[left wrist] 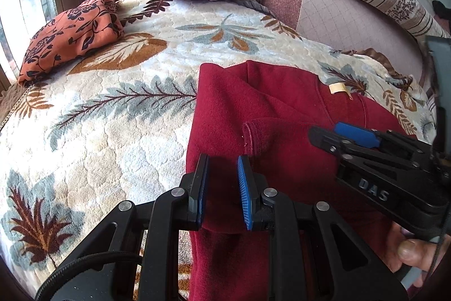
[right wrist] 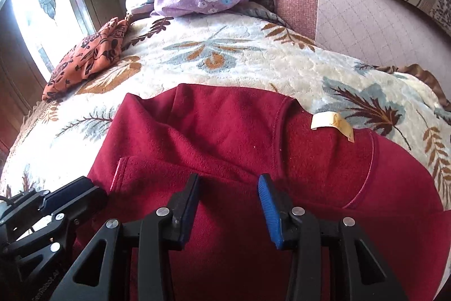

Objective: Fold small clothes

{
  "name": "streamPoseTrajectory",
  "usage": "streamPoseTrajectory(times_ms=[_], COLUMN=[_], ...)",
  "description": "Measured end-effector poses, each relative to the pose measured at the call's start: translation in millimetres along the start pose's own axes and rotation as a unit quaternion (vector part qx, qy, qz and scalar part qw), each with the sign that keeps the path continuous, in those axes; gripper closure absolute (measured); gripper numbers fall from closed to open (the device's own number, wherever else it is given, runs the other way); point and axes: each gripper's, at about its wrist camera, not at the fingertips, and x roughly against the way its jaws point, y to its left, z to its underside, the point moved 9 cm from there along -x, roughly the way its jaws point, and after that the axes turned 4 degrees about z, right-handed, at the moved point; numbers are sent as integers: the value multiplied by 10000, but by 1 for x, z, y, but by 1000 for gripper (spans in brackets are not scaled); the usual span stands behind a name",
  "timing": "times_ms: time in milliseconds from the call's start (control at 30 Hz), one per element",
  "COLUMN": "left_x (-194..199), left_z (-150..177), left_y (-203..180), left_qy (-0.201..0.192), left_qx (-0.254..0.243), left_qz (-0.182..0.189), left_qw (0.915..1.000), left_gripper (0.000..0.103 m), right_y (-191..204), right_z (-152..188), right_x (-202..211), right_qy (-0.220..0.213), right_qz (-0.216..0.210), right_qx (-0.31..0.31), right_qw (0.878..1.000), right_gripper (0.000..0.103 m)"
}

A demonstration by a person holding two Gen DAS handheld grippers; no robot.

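Evidently mid-fold: the red garment lies on the bed's leaf-patterned blanket, left gripper pinching its 6 o'clock edge, right gripper part-open, empty above the cloth, next needing a hold beside the sleeve cuff.

red top btm cut off, label unreadable

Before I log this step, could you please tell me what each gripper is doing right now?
Left gripper: shut on the near edge of the red top.
Right gripper: open over the red top, holding nothing.
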Motion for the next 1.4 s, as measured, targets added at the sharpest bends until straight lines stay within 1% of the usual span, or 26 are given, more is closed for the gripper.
streamPoseTrajectory(times_ms=[133, 233, 267, 300, 367, 400, 433, 467, 533, 567, 600, 667, 767, 800, 833, 900, 967, 1033, 1167, 1367, 1400], left_x=[1, 3, 3, 3, 4, 5, 7, 8, 13, 16, 19, 25, 36, 40, 43, 52, 64, 74, 88, 110, 113], left_z=[0, 1, 1, 2, 4, 5, 7, 9, 15, 18, 21, 29, 41, 45, 51, 59, 69, 81, 108, 141, 146], left_y=[0, 0, -1, -1, -1, -2, -2, -2, -3, -3, -4, -6, -9, -9, -10, -9, -6, -2, 6, 14, 16], left_qy=[-14, -26, -32, -37, -45, -47, -56, -66, -68, -85, -101, -32, 75, 155, 238, 313, 299, 351, 542, 644, 668], left_qx=[-31, -25, -30, -41, -75, -97, -127, -172, -289, -335, -371, -436, -438, -413, -389, -363, -346, -285, -108, -38, -28], left_qz=[-45, -58, -71, -88, -128, -156, -178, -200, -258, -287, -305, -326, -204, -140, -93, -102, -167, -144, -73, -109, -123], left_qw=[10000, 10000, 10000, 9999, 9999, 9998, 9997, 9996, 9992, 9990, 9988, 9985, 9988, 9989, 9989, 9988, 9988, 9989, 9984, 9979, 9977], left_gripper=[85, 85, 85, 85, 85, 85, 85, 85, 83, 81, 81, 81, 81, 81, 81, 81, 81, 81, 81, 81, 81], right_y=[-4, -20, -28, -37, -54, -58, -59, -59, -58, -58, -60, -68, -91, -101, -112, -133, -152, -164, -169, -170, -171], right_z=[18, 40, 45, 50, 63, 67, 68, 68, 69, 72, 76, 86, 110, 117, 126, 142, 158, 172, 196, 195, 192], right_x=[32, 52, 55, 56, 47, 41, 44, 47, 56, 64, 73, 88, 113, 121, 130, 144, 156, 163, 169, 171, 169], right_qy=[-63, -87, -82, -57, 164, 220, 137, 144, 217, 192, 148, 119, 163, 151, 142, 142, 158, 226, 378, 179, 174], right_qz=[-142, 6, 51, 136, 350, 308, 275, 304, 325, 277, 267, 307, 520, 600, 680, 797, 892, 933, 634, 687, 775], right_qx=[-78, -184, -262, -350, -482, -509, -502, -457, -394, -399, -424, -462, -558, -629, -731, -971, -1194, -1379, -1682, -1794, -1740], right_qw=[9998, 9998, 9996, 9993, 9981, 9980, 9983, 9984, 9985, 9986, 9986, 9984, 9970, 9961, 9949, 9920, 9887, 9858, 9830, 9812, 9815], right_gripper=[62, 62, 61, 58, 55, 55, 55, 55, 55, 55, 53, 52, 50, 47, 42, 37, 37, 37, 37, 37, 37])
